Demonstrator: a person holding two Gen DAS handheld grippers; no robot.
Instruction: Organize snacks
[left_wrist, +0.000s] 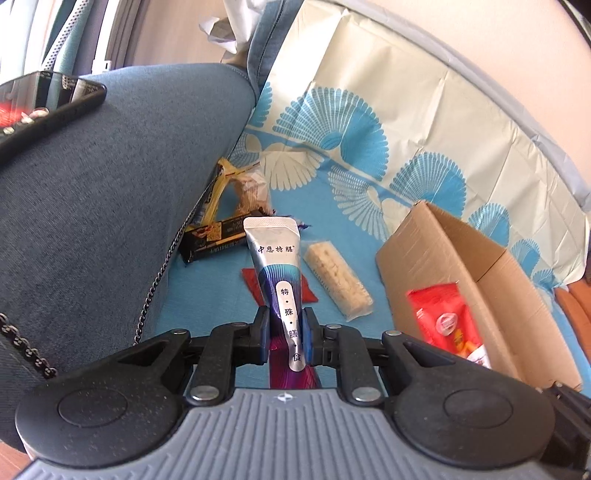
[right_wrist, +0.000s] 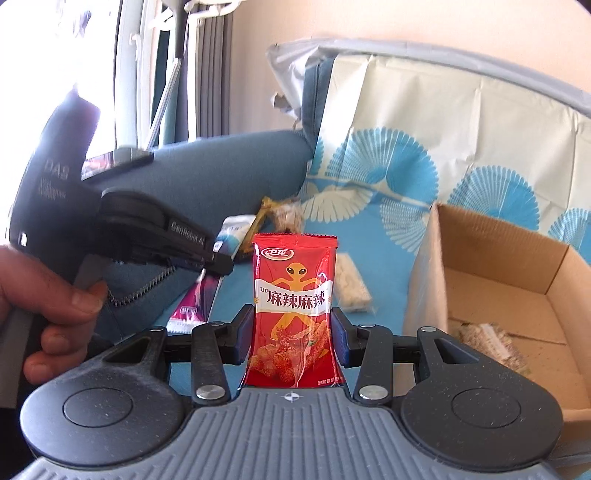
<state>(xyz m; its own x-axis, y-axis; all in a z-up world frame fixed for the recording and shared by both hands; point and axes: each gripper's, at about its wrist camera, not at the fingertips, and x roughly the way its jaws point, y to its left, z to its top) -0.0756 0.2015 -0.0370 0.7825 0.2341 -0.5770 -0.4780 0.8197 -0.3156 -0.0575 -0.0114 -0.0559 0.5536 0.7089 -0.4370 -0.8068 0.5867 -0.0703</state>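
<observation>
Both tongs clamped on snacks, lifted for transfer: left tongs (left_wrist: 284, 332) pinch silver-purple sachet (left_wrist: 275, 258), right tongs (right_wrist: 293, 332) grip red spicy pack (right_wrist: 293, 306), w/ cardboard box (right_wrist: 517, 295) at right.

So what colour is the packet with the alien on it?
Red packet, orange alien; clearest in right wrist view.

Glossy foil sachet (left_wrist: 275, 258); shiny red plastic snack packet (right_wrist: 293, 306); matt brown cardboard box (right_wrist: 509, 295); woven blue cloth cushion (left_wrist: 110, 184).
</observation>
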